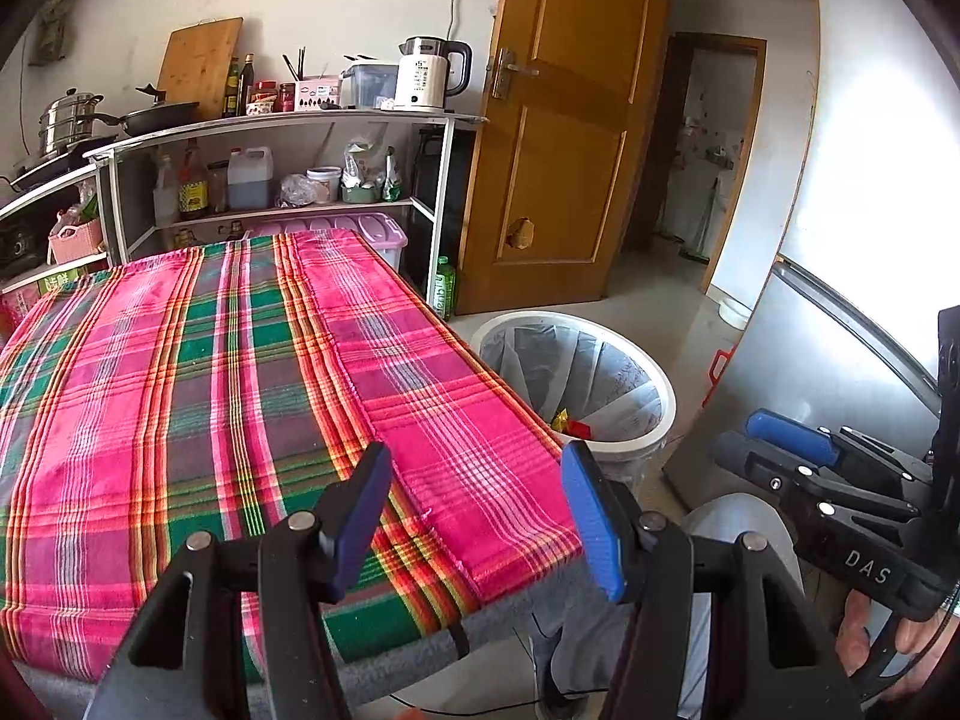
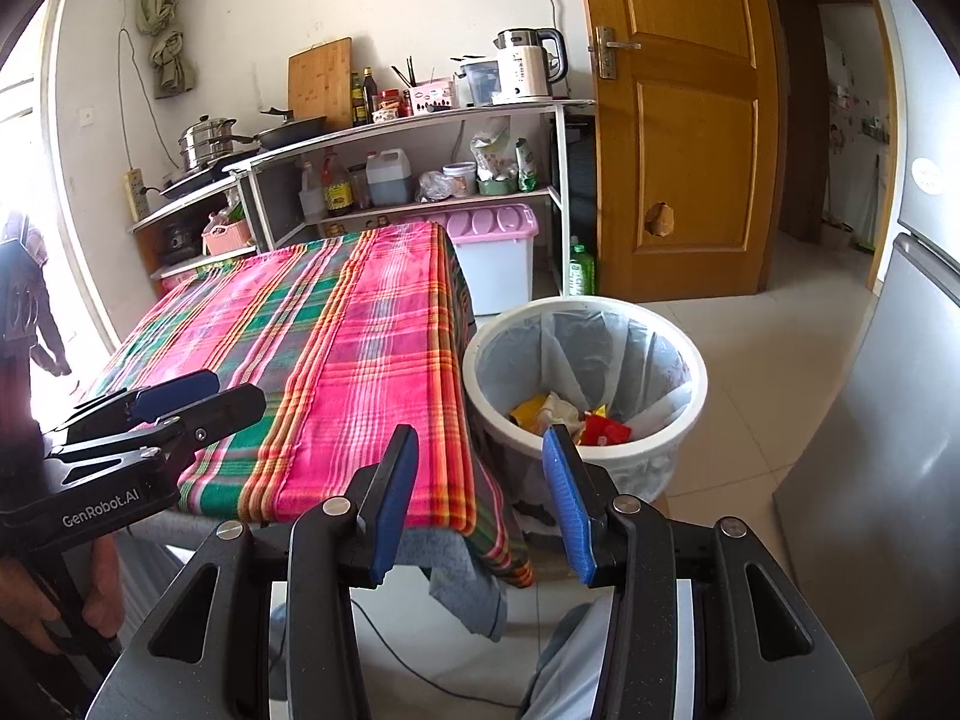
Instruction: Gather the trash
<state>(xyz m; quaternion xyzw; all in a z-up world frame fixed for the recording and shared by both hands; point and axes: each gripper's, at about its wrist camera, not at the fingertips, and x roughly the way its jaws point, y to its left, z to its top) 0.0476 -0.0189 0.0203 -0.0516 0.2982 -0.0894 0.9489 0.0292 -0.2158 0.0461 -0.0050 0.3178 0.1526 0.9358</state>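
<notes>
A white trash bin (image 2: 585, 309) with a clear liner stands on the floor at the table's right side. Yellow, red and white wrappers (image 2: 570, 417) lie at its bottom. The bin also shows in the left wrist view (image 1: 573, 319). My left gripper (image 1: 474, 516) is open and empty over the near edge of the table with the pink plaid cloth (image 1: 210, 360). My right gripper (image 2: 483, 498) is open and empty, above the table's near right corner and just short of the bin. No trash shows on the cloth (image 2: 336, 360).
A shelf unit (image 2: 420, 120) with a kettle, pans and bottles stands behind the table. A lilac-lidded storage box (image 2: 495, 252) and a green bottle (image 2: 581, 270) sit beyond the bin. A wooden door (image 2: 678, 120) stands open. A grey fridge (image 2: 888, 390) is at the right.
</notes>
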